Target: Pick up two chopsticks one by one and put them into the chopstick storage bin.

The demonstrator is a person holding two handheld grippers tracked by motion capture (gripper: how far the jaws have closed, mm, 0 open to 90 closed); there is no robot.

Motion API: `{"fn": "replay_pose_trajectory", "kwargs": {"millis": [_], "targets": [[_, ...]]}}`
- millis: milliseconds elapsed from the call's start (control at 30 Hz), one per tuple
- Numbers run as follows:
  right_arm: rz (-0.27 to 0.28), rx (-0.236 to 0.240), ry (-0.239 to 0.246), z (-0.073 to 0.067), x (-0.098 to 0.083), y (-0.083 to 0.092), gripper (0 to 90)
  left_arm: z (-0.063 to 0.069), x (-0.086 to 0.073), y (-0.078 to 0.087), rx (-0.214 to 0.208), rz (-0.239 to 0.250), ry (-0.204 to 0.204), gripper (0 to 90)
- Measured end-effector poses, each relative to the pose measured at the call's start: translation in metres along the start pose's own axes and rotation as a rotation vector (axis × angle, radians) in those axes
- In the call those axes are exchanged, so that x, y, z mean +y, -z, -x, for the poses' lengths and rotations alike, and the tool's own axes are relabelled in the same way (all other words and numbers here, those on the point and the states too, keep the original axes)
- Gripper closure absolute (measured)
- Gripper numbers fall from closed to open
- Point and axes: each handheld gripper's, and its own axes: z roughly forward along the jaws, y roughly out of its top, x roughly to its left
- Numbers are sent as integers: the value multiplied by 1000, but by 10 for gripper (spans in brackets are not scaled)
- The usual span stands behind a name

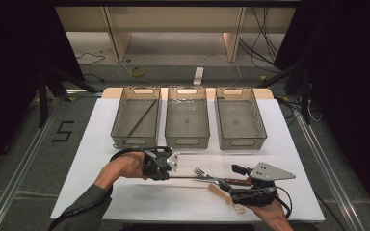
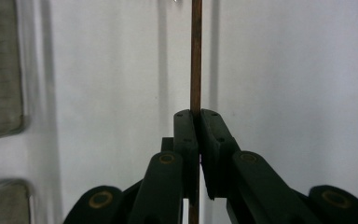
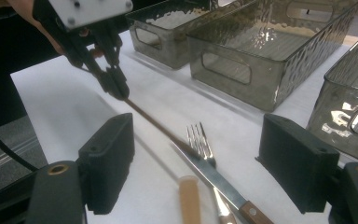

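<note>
Where left gripper (image 2: 196, 122) clamps chopstick (image 2: 196, 56), tip cut off.

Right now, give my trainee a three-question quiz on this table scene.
1. True or false: the left gripper is shut on the chopstick.
2. How many bins stand on the table?
3. Which bin already holds a chopstick: A left bin, B middle bin, C right bin?

Key: 1 true. 2 three. 3 A. Note for the trainee: the right gripper stands open over the fork and knife.
</note>
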Motion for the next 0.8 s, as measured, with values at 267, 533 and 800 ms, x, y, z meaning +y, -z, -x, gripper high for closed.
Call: {"fn": "replay_pose_trajectory", "kwargs": {"millis": [267, 533, 800], "targets": [[-1, -2, 2, -1, 0, 0, 272, -5, -7, 25, 78, 68, 145, 850], [0, -2, 4, -2, 0, 0, 272, -14, -9, 45, 139, 145, 358, 850], [-6, -1, 6, -2, 0, -1, 273, -29, -24, 59, 219, 230, 542, 849]]}}
